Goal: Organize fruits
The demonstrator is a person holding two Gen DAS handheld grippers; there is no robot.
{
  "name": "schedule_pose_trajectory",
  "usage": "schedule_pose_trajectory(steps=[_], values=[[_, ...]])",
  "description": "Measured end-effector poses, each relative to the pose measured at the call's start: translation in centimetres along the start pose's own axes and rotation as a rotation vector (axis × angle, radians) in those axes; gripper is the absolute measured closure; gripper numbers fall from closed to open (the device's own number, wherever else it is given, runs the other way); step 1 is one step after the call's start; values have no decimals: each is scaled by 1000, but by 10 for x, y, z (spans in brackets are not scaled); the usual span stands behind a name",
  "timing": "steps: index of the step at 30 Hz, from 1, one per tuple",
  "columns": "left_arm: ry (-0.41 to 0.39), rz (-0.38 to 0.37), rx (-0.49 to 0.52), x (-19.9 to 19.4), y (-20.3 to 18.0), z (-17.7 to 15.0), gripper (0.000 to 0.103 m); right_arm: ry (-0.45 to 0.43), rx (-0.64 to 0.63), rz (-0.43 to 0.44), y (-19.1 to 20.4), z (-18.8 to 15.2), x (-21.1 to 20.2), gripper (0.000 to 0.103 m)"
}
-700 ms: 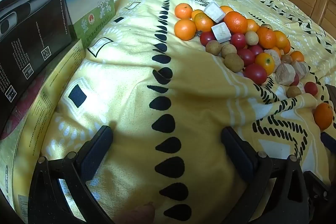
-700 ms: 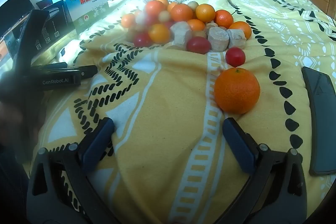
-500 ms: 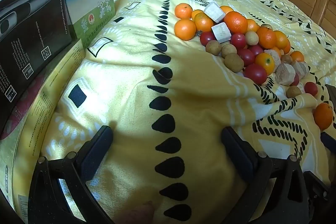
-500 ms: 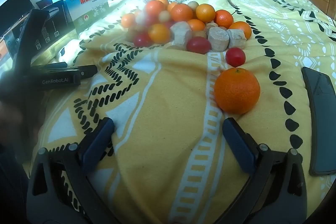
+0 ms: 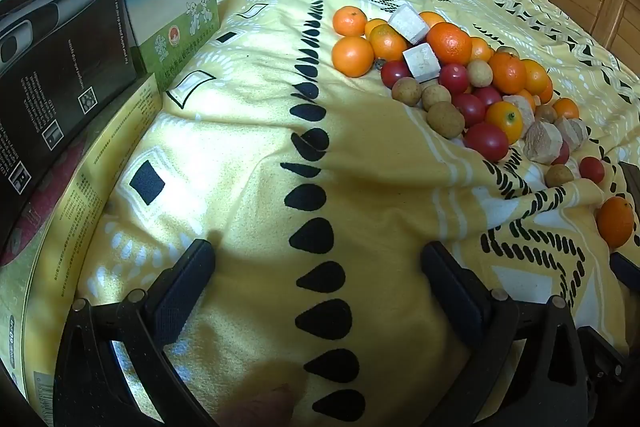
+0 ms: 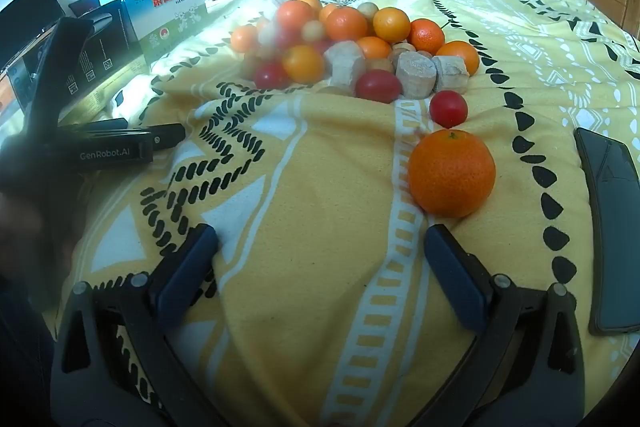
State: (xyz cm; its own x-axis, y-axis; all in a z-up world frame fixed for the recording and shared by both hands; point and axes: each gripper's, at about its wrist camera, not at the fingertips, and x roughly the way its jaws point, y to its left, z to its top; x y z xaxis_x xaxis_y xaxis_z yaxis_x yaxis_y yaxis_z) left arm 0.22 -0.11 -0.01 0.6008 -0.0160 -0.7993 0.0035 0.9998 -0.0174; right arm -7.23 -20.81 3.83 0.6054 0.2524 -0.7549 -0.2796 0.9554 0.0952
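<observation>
Black left gripper [image 5: 316,259] tilts down — spread, empty; right gripper [image 6: 320,247] likewise.

Blurred left gripper [image 6: 100,143] at frame edge; phone [image 6: 612,227] partly cut off.

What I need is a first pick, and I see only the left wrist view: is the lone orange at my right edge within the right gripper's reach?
Observer: Probably. The right gripper is open and empty, and the orange lies just beyond its right fingertip, apparently not touching it.
Operator: Anything beside the orange that could get in the way?
Observer: A black phone lies flat on the blanket to the orange's right, with a clear gap between them.
</observation>
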Motion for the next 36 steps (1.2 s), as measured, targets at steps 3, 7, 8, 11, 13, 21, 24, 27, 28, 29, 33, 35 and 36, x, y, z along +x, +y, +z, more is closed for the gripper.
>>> schedule_pose_trajectory(steps=[3, 7, 8, 11, 13, 21, 24, 27, 28, 29, 33, 35, 36], values=[[0, -1, 0, 0, 0, 0, 0, 0, 0, 0, 0, 0, 0, 0], [0, 2, 1, 0, 0, 0, 0, 0, 0, 0, 0, 0, 0, 0], [-1, 3, 2, -1, 1, -1, 0, 0, 0, 0, 0, 0, 0, 0], [-2, 6, 4, -1, 0, -1, 0, 0, 0, 0, 0, 0, 0, 0], [-2, 5, 4, -1, 0, -1, 0, 0, -1, 0, 0, 0, 1, 0], [37, -2, 0, -6, 1, 2, 0, 53, 3, -45, 7, 0, -8, 0], [61, -35, 29, -9, 0, 9, 0, 12, 31, -33, 8, 13, -27, 0], [17, -48, 44, -19, -4, 21, 0, -20, 119, -37, -4, 35, -31, 0], [2, -44, 50, -21, -5, 27, 0, -4, 143, -52, -9, 42, -25, 0], [-7, -41, 51, -21, -6, 31, 0, 24, 163, -60, -14, 47, -15, 0], [38, -12, 52, 8, -3, 38, 0, 24, 118, -184, -18, 65, 11, 0], [42, -31, 39, 16, 2, 31, 0, 11, 110, -200, -15, 67, 9, 0], [25, -43, 29, 15, 4, 28, 0, -27, 114, -200, -12, 66, 0, 0]])
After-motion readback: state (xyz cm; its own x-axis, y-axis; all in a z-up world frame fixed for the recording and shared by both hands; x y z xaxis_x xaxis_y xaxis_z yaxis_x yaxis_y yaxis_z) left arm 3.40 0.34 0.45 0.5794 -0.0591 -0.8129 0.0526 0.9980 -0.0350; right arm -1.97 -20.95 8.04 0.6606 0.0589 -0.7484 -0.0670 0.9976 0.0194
